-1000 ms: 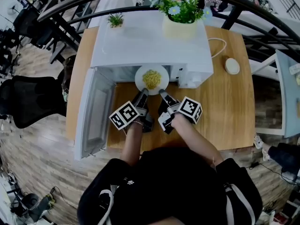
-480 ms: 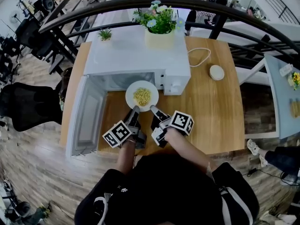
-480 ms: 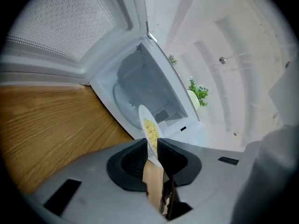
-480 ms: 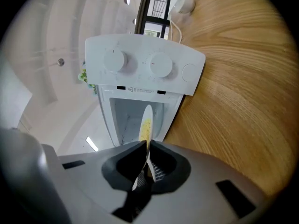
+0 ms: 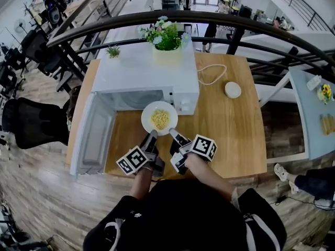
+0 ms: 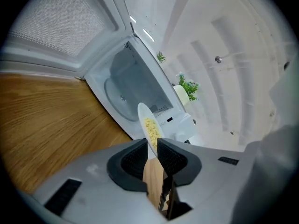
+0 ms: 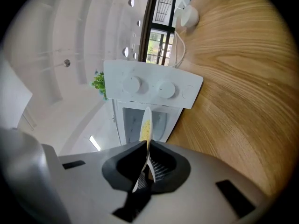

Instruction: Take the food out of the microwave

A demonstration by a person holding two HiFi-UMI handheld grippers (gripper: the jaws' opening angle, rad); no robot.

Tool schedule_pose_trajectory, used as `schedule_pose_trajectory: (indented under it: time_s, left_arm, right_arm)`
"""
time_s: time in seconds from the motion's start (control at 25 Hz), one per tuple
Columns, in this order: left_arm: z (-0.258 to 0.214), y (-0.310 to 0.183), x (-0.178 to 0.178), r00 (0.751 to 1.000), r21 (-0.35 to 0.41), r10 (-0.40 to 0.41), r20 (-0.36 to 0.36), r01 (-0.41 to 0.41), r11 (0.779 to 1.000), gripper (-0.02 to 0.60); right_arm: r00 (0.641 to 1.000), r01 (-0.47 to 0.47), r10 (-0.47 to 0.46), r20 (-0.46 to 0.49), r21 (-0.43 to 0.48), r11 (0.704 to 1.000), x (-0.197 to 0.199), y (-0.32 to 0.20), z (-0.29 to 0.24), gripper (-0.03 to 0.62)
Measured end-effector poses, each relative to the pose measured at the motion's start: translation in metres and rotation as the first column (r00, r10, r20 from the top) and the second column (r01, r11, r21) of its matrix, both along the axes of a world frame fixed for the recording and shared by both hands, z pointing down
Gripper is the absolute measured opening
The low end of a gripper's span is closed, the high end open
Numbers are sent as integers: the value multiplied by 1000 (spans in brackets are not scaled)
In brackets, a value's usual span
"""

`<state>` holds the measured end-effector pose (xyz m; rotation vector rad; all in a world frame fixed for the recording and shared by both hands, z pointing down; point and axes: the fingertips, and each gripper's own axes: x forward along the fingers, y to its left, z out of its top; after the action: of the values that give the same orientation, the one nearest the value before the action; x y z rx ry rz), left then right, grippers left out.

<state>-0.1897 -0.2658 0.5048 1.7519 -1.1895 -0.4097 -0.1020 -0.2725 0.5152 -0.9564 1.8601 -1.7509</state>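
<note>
A white plate with yellow food hangs in front of the open white microwave, over the wooden table. My left gripper is shut on the plate's near-left rim, and my right gripper is shut on its near-right rim. In the left gripper view the plate stands edge-on between the dark pads, with the empty microwave cavity behind it. In the right gripper view the plate is pinched between the pads, below the microwave's control panel.
The microwave door stands open to the left. A potted plant and a small green plant sit on top of the microwave. A white round object with a cord lies on the table at the right. A black chair stands left.
Both grippers have drawn the plate back out of the microwave, toward me; the plate now hangs in front of the opening instead of at its mouth.
</note>
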Motion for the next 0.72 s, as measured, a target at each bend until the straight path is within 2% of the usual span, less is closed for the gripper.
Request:
schedule_pose_trajectory:
  time_s: [0.16, 0.72]
  left_arm:
    - [-12, 10, 6, 1000, 18, 0, 5, 0, 1000, 64]
    - [-26, 39, 16, 1000, 62, 17, 3, -17, 998, 64]
  right_arm:
    - [1000, 13, -13, 0, 35, 999, 6, 7, -12, 20]
    - [999, -9, 6, 53, 58, 998, 15, 34, -23, 21]
